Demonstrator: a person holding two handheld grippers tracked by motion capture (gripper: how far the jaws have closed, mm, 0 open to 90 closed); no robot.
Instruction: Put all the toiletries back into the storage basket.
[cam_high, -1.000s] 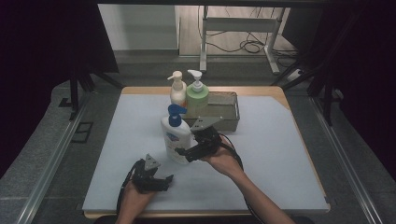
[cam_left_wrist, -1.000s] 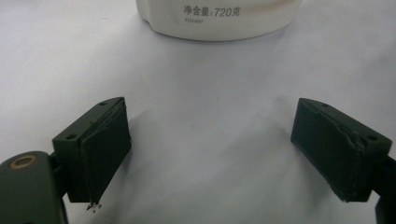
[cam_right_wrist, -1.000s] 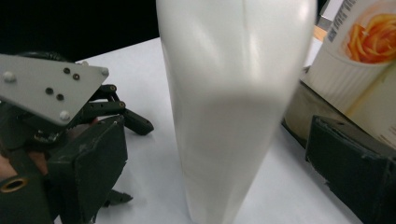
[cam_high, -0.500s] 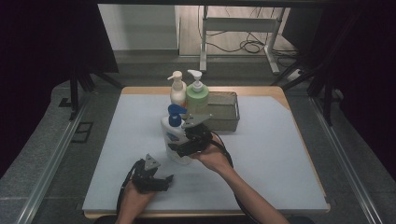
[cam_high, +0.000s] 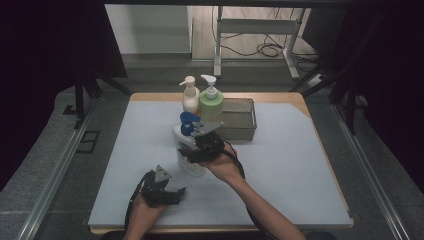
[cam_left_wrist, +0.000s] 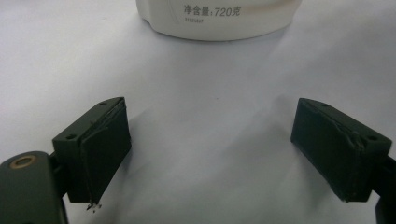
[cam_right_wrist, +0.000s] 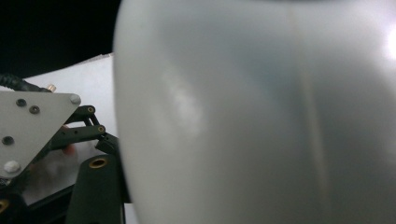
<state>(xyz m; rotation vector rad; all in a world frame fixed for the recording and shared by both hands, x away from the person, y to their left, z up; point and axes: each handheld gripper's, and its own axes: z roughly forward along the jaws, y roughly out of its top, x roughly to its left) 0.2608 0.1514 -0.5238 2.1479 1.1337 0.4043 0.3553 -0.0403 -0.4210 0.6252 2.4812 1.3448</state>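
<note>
On the grey worktop (cam_high: 300, 165) an empty wire basket (cam_high: 239, 119) sits behind the white pump bottle (cam_high: 188, 150), around which the right claw (cam_high: 192, 152) has just been closing, while the left claw (cam_high: 172, 192) rests wide open.

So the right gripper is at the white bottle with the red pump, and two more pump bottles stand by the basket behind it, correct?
Not quite: the pump on the white bottle is blue, not red, as the high view shows. The right gripper is at it, and two more pump bottles stand by the basket behind.

Pump bottle (cam_high: 186, 150) before two bottles (cam_high: 200, 100); basket (cam_high: 240, 120) probably touching, right.
</note>
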